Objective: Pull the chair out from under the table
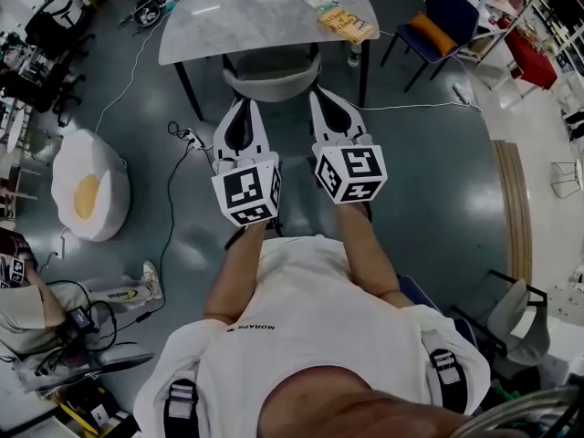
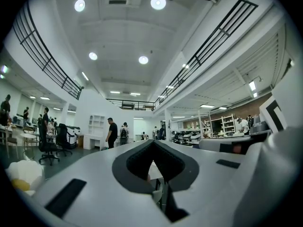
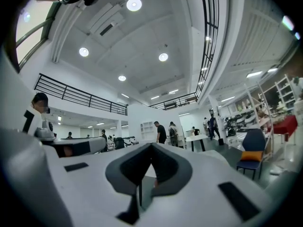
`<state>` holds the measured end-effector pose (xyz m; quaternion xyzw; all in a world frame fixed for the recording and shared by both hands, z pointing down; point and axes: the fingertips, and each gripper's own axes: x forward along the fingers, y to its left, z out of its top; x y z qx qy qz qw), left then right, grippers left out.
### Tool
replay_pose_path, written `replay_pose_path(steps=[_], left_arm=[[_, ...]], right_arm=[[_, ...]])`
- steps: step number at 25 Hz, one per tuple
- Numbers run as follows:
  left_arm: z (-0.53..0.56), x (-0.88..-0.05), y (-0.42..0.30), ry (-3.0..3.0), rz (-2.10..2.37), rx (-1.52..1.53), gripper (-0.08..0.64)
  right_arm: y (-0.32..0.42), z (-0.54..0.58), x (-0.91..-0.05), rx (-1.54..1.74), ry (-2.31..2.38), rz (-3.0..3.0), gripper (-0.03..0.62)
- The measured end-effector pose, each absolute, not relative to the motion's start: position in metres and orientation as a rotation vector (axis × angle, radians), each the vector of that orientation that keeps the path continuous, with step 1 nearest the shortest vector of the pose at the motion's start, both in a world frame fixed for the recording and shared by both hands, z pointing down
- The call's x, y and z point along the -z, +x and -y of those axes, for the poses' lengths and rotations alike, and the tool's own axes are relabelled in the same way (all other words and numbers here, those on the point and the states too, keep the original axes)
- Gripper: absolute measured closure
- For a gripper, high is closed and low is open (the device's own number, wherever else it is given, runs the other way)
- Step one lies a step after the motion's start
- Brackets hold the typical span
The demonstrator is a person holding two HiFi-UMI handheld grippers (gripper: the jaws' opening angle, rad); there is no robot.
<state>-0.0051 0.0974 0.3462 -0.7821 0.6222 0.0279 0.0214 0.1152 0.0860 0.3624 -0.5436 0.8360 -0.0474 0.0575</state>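
Note:
A grey chair [image 1: 271,73] stands tucked under the grey-topped table [image 1: 237,16]; only its curved backrest shows past the near table edge. Both my grippers point level at that backrest, just short of it, not touching. My left gripper [image 1: 243,103] is shut with nothing in it, at the backrest's left end. My right gripper [image 1: 320,93] is likewise shut and empty at the right end. In the left gripper view the left gripper [image 2: 152,144] has its jaws closed together. In the right gripper view the right gripper [image 3: 151,146] also has its jaws closed.
Books [image 1: 346,23] lie on the table's far right corner. A blue chair with an orange cushion [image 1: 436,27] stands to the right. A white egg-shaped beanbag [image 1: 89,185] and floor cables [image 1: 173,167] lie to the left. Another chair [image 1: 516,313] stands at the lower right.

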Motion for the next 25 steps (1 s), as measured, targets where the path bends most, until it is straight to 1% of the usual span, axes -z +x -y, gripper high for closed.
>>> replay_pose_path(steps=[7,14,19,25], left_arm=[[-0.104,-0.362,0.024,-2.366,-1.984,0.005,0.558],[-0.084,-0.373,0.014,-2.350,-2.020,0.046,0.557],[-0.044,-0.385,0.001,-2.376,-2.015,0.032,0.558],[0.031,-0.384,-0.022,-2.422,-1.983,-0.004,0.557]], right_arm=[[0.143,-0.078,-0.372,0.168,-1.594,-2.557,0.586],[0.133,-0.055,-0.386,0.245,-1.564,-2.566,0.586],[0.115,-0.018,-0.395,0.232,-1.595,-2.581,0.586],[0.090,0.051,-0.392,0.231,-1.610,-2.569,0.586]])
